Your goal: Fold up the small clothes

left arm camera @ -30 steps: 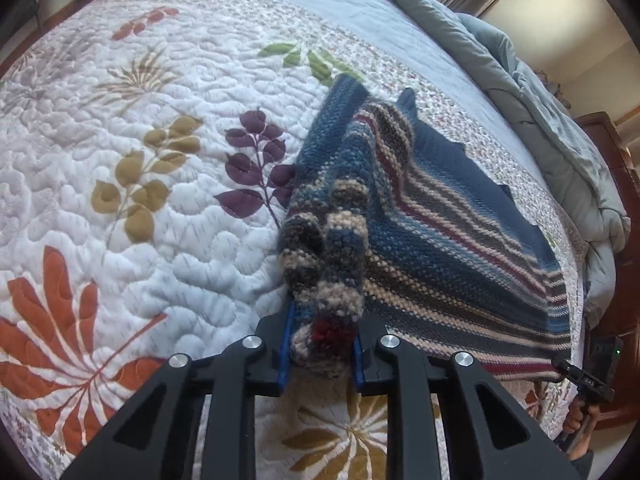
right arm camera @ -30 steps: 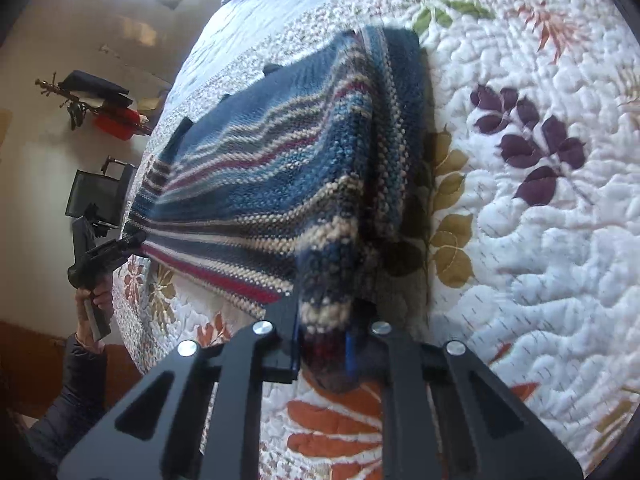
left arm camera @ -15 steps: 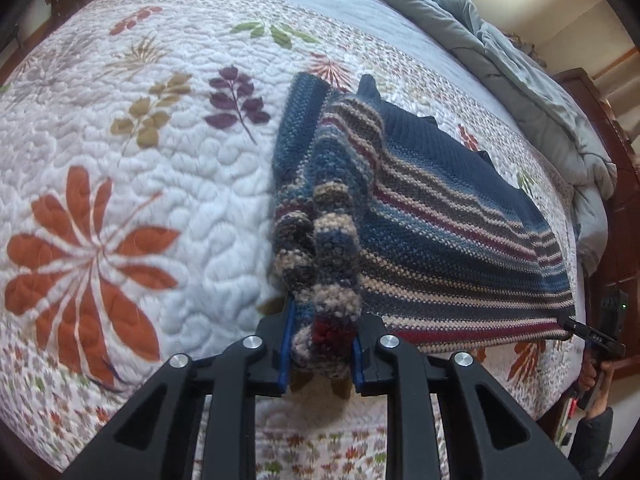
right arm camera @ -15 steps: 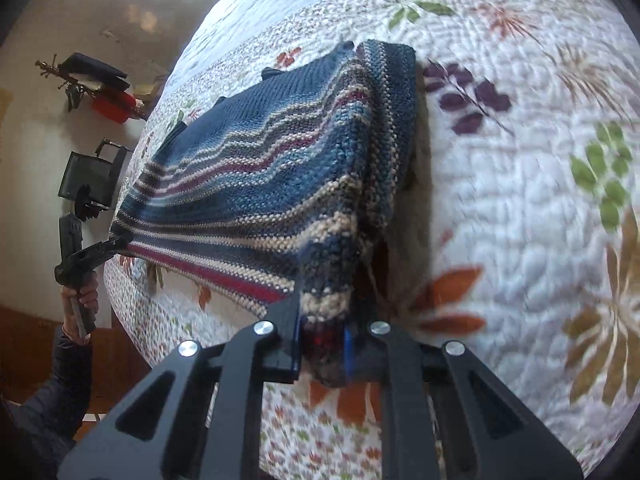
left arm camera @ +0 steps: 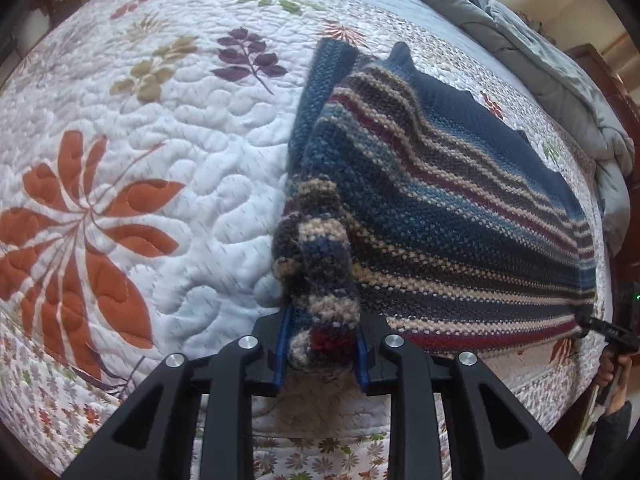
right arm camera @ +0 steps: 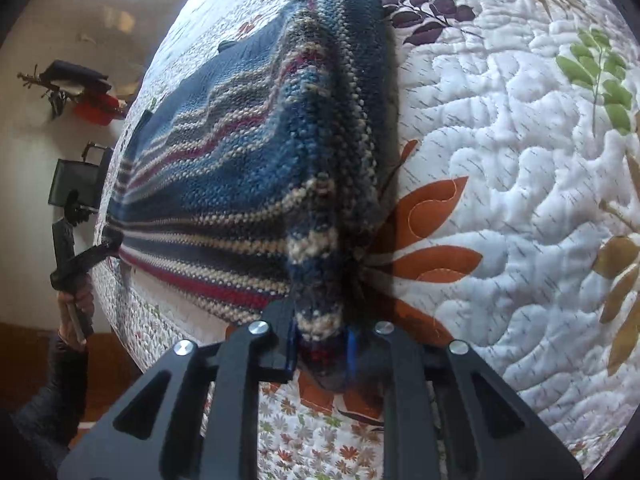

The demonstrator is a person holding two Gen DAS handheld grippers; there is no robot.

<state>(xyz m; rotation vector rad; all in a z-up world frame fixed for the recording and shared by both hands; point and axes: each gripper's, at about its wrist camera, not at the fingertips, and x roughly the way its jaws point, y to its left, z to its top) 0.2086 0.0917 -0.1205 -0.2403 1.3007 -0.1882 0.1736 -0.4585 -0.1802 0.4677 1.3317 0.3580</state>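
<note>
A small knitted sweater (left arm camera: 440, 216) with blue, tan and dark red stripes lies stretched over a quilted floral bedspread (left arm camera: 160, 160). My left gripper (left arm camera: 320, 344) is shut on a bunched corner of its hem. My right gripper (right arm camera: 320, 344) is shut on the opposite hem corner of the sweater (right arm camera: 240, 160). Each view shows the other gripper at the far corner, the right one in the left wrist view (left arm camera: 600, 326) and the left one in the right wrist view (right arm camera: 80, 260). The hem is held taut between them, lifted off the quilt.
A grey duvet (left arm camera: 540, 52) is heaped along the far right side of the bed. The bed's near edge (left arm camera: 320, 452) runs just below my left gripper. A dark wooden headboard (left arm camera: 612, 76) stands at the right. Dark items hang on the wall (right arm camera: 80, 92).
Both grippers have pulled the sweater hem back toward the near edge of the bed. The sweater has slid along the quilt with them and is stretched flatter.
</note>
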